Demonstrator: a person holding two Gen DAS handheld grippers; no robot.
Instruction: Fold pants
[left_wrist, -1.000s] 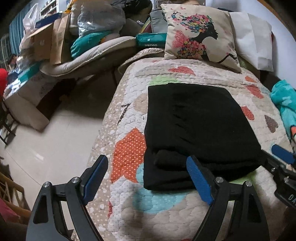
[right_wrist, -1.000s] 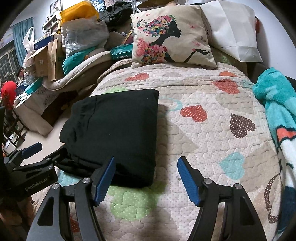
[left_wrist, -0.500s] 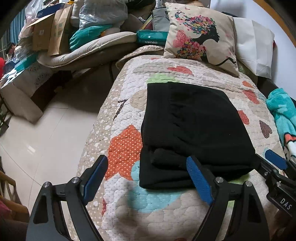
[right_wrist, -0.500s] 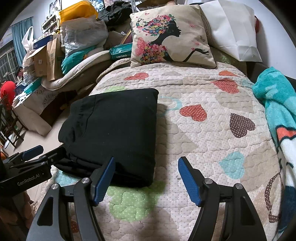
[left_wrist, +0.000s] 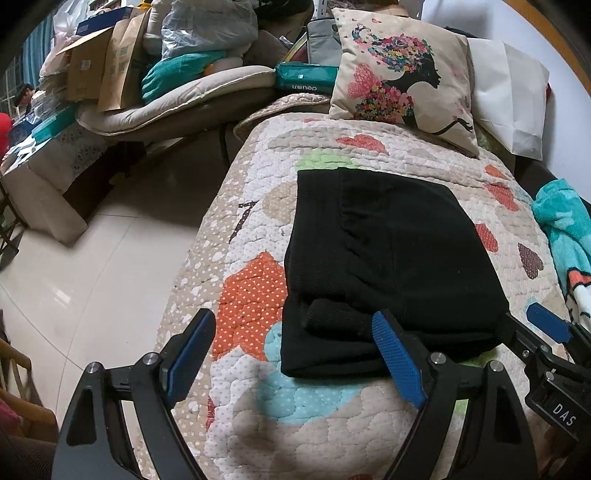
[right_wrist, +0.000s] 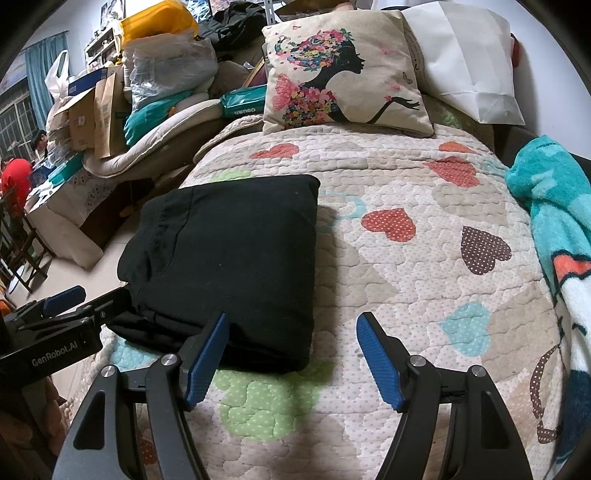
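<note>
The black pants lie folded into a thick rectangle on the heart-patterned quilt; they also show in the right wrist view. My left gripper is open and empty, just short of the bundle's near left corner. My right gripper is open and empty, at the bundle's near right corner. Each gripper shows at the edge of the other's view: the right one and the left one.
A flower-print pillow and a white pillow lie at the head of the bed. A teal blanket lies along the right edge. The bed's left edge drops to a tiled floor, with boxes and bags beyond.
Both grippers have drawn back slightly from the pants and stay open. The folded pants have not moved.
</note>
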